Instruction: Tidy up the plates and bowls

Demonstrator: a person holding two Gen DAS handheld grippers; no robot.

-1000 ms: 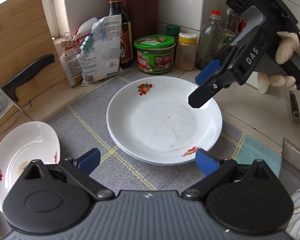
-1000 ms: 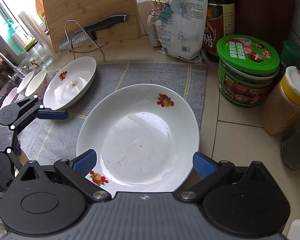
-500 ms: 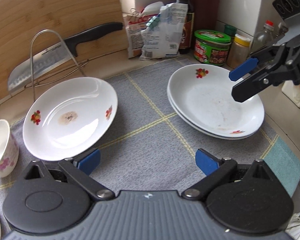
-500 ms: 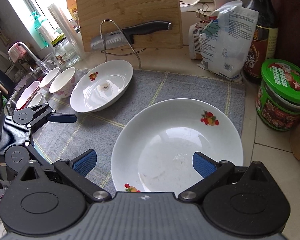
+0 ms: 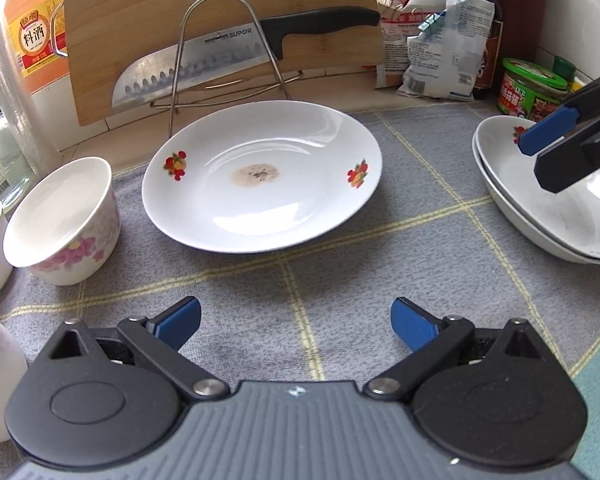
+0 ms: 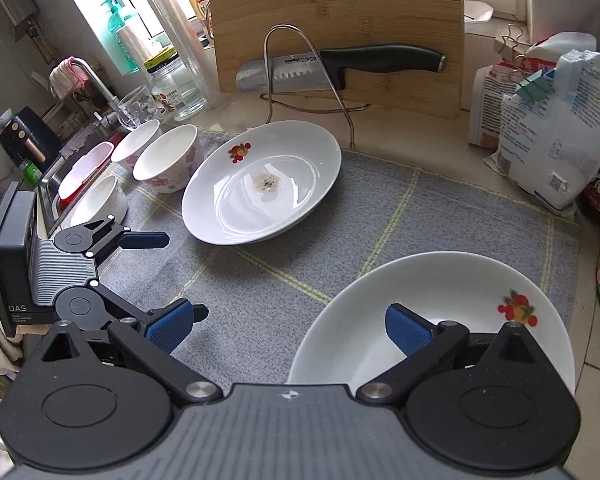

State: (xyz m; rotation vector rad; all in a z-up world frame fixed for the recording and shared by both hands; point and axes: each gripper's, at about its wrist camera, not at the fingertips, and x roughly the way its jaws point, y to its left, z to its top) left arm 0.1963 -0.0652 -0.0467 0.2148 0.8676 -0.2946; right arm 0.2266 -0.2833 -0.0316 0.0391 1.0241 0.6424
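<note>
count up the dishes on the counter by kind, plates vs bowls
plates: 3 (a stained plate on its own, and stacked plates, 2 in the pile)
floral bowls: 3 (one, one behind it, one nearer the sink)
total: 6
a pale bowl-like shape at the sink edge is unclear, so it is not counted

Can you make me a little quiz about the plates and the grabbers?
1. True or false: the stained plate sits on top of the plate stack.
2. What rests on the wire rack? A) spoon B) knife C) cup
3. Fill in: both the left gripper and the right gripper are ____.

Key: 1 false, it lies alone on the mat; 2 B; 3 open.
</note>
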